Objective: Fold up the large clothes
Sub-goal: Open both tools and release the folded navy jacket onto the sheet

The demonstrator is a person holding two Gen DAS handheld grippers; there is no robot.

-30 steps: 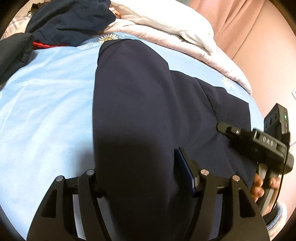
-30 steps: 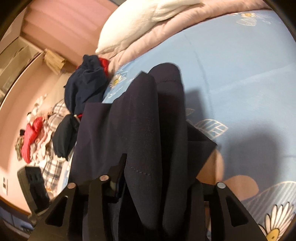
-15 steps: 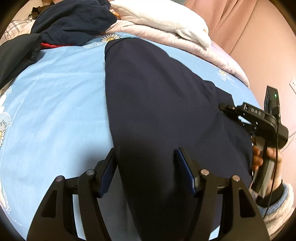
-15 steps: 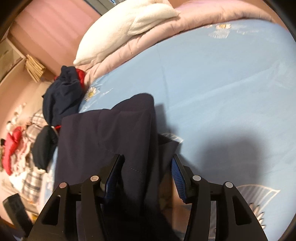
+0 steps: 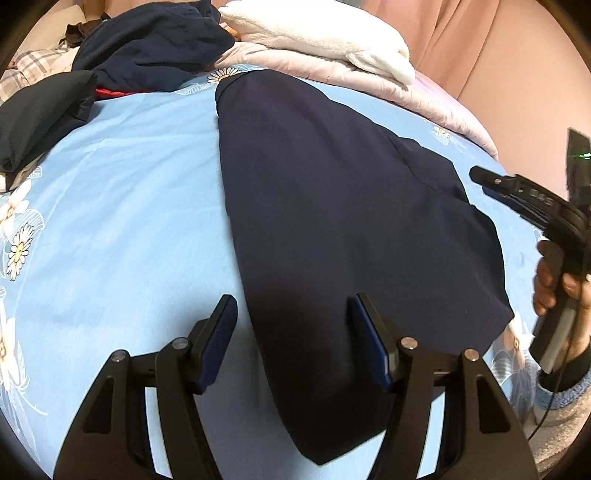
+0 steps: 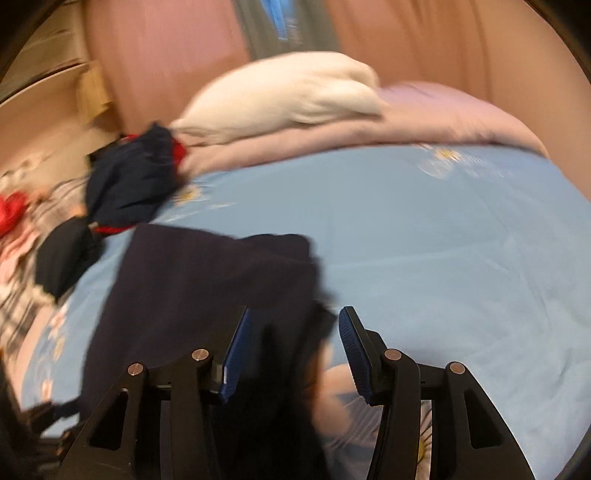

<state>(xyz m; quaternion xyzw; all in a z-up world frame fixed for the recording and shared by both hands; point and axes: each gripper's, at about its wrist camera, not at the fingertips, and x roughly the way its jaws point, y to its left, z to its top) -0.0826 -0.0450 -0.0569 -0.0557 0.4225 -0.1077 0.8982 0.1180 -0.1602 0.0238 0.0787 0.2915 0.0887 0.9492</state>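
Note:
A large dark navy garment (image 5: 332, 221) lies folded lengthwise on the light blue flowered bedsheet (image 5: 129, 221), running from near me toward the pillows. My left gripper (image 5: 295, 325) is open above its near end, jaws wide apart, touching nothing. My right gripper (image 6: 295, 339) is open too, hovering over the garment's right edge (image 6: 221, 277); this view is motion-blurred. From the left wrist view the right gripper (image 5: 491, 184) shows at the far right, held in a hand, off the cloth.
A white pillow (image 5: 325, 33) and a pink quilt (image 5: 406, 92) lie at the head of the bed. A pile of dark navy and black clothes (image 5: 147, 40) sits at the back left. Pink curtains (image 6: 443, 44) hang behind.
Both grippers opened and let go of the navy garment, which has dropped flat onto the sheet. Both have pulled back and risen; the right one moved off to the right.

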